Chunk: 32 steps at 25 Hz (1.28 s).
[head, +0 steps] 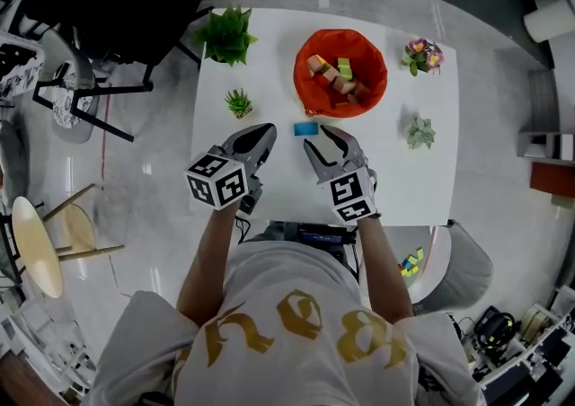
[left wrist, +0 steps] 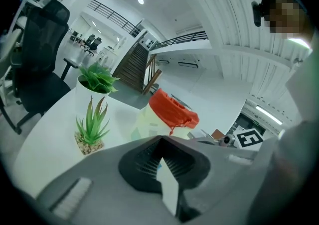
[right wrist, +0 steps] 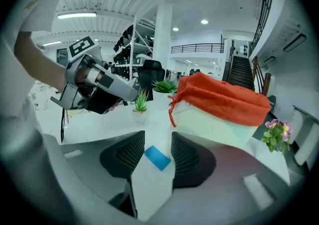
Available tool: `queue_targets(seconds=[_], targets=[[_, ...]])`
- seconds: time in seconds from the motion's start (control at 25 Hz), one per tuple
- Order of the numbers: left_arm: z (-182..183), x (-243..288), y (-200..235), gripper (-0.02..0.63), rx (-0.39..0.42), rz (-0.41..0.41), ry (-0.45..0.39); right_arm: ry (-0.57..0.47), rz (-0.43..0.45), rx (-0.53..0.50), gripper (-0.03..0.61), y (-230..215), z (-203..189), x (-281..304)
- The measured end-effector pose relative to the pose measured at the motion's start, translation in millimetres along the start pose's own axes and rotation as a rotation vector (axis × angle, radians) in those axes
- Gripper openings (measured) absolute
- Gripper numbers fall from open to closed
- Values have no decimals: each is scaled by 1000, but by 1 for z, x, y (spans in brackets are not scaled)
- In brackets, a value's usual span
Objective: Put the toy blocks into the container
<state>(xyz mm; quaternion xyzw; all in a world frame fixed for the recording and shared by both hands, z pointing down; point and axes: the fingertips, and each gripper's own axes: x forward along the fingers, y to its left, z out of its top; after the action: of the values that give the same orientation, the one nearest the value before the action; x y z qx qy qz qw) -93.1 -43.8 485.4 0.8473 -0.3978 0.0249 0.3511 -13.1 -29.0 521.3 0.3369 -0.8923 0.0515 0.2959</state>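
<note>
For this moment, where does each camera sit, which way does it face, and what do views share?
Head view: on the person's head, facing down at the white table; shows arms, shirt, left gripper, right gripper.
Left gripper view: on the left gripper, facing along its shut jaws past a small plant toward the red container; right gripper's cube shows.
Right gripper view: on the right gripper, facing along open jaws at the blue block; left gripper shows.
Shared: all three show the red container.

White table (head: 260,45), orange-red container (head: 305,94) with pink, tan and green blocks (head: 331,75) inside, one bright blue block (head: 305,128) out front. Left gripper (head: 268,132) and right gripper (head: 319,136) both grey, with black-and-white square-patterned cubes (head: 217,181). Plants (head: 225,34) green.
</note>
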Motion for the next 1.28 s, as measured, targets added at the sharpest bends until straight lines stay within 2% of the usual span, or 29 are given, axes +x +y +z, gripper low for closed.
queue_targets(seconds=[0.88, 1.12, 1.28], targets=[[-29, 10, 26, 2, -27, 41, 98, 169, 134, -196, 186, 11, -51, 53], [-29, 17, 29, 2, -32, 46, 96, 204, 173, -302, 183, 18, -58, 64], [-31, 20, 27, 2, -27, 43, 109, 246, 146, -375, 183, 19, -67, 71]])
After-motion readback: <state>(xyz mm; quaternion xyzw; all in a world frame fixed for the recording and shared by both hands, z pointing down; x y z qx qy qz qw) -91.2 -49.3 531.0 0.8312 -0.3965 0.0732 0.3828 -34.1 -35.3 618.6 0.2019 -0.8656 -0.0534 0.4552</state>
